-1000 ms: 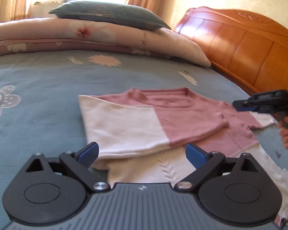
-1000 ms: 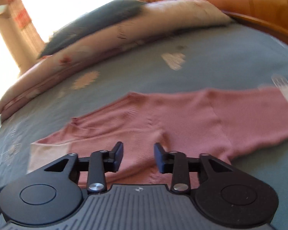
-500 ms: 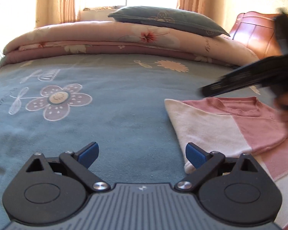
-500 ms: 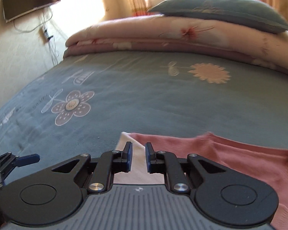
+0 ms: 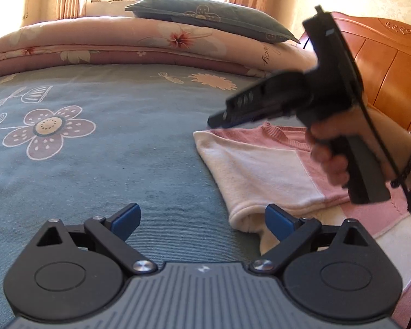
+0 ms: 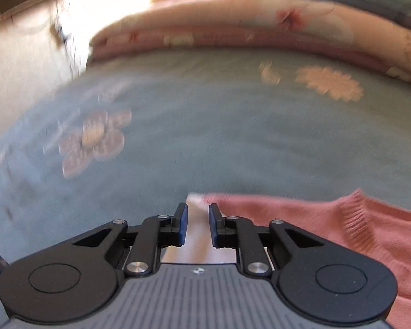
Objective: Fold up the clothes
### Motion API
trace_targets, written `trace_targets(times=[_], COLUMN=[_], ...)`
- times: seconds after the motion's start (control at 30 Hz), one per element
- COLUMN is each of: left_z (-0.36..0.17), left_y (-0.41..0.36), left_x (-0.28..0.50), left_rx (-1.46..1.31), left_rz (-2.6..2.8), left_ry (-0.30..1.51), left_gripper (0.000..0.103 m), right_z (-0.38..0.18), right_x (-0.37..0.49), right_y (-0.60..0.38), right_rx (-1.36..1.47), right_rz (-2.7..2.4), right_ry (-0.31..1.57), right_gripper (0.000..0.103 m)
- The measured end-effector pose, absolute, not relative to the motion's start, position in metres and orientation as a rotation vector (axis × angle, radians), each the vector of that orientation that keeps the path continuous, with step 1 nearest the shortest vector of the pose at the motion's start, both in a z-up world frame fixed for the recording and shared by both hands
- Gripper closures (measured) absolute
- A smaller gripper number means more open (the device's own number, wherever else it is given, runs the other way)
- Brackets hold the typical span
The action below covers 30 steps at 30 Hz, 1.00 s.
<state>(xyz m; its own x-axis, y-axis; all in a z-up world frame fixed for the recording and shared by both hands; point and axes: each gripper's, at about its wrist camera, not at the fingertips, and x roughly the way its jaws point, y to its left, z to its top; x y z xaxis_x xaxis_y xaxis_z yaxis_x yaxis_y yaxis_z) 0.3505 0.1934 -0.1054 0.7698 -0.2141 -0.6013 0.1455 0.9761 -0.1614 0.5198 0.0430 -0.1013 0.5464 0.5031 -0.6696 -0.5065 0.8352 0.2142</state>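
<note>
1. The pink-and-cream sweater lies flat on the blue flowered bed, toward the headboard side, with a cream panel folded over the pink body.
2. Left hand-held gripper sits low over the bed, its blue-padded jaws spread wide with nothing between them — the right-side pad is just beside the sweater's rolled cream corner.
3. Right hand-held gripper is over the sweater's far cream corner; its jaws stand a narrow gap apart, and cream cloth shows in that gap. Whether the pads actually pinch the cloth — cannot tell, the view is blurred.
4. From the left wrist camera, the right hand-held gripper's tip points at that same far corner, where cream meets pink, with the person's right hand wrapped round the handle.
5. Along the far edge of the bed, a folded floral quilt carries a blue pillow.
</note>
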Motion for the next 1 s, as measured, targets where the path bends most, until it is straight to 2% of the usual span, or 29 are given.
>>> trace_targets(times=[0.2, 0.27, 0.47, 0.63, 0.77, 0.87, 1.0], left_z=[-0.108, -0.109, -0.110, -0.109, -0.108, -0.109, -0.108], left_y=[0.192, 0.192, 0.191, 0.182, 0.180, 0.181, 0.184], left_x=[0.351, 0.351, 0.350, 0.343, 0.341, 0.343, 0.343], left_rx=[-0.104, -0.101, -0.087, -0.026, -0.031, -0.029, -0.046], left_rz=[-0.206, -0.201, -0.245, -0.327, -0.343, -0.328, -0.316], left_ry=[0.679, 0.685, 0.708, 0.702, 0.696, 0.709, 0.715], left_gripper=[0.006, 0.006, 0.006, 0.006, 0.006, 0.006, 0.006], right_z=[-0.115, -0.122, -0.094, -0.088, -0.106, -0.120, -0.101], right_x=[0.526, 0.529, 0.515, 0.489, 0.474, 0.467, 0.462], right_y=[0.062, 0.068, 0.050, 0.034, 0.038, 0.047, 0.040], right_rx=[-0.085, -0.095, -0.066, -0.120, -0.164, -0.190, -0.161], right_rz=[0.565, 0.567, 0.600, 0.680, 0.723, 0.724, 0.739], right_ry=[0.816, 0.812, 0.778, 0.865, 0.953, 0.933, 0.937], right_gripper=[0.083, 0.080, 0.079, 0.079, 0.079, 0.074, 0.075])
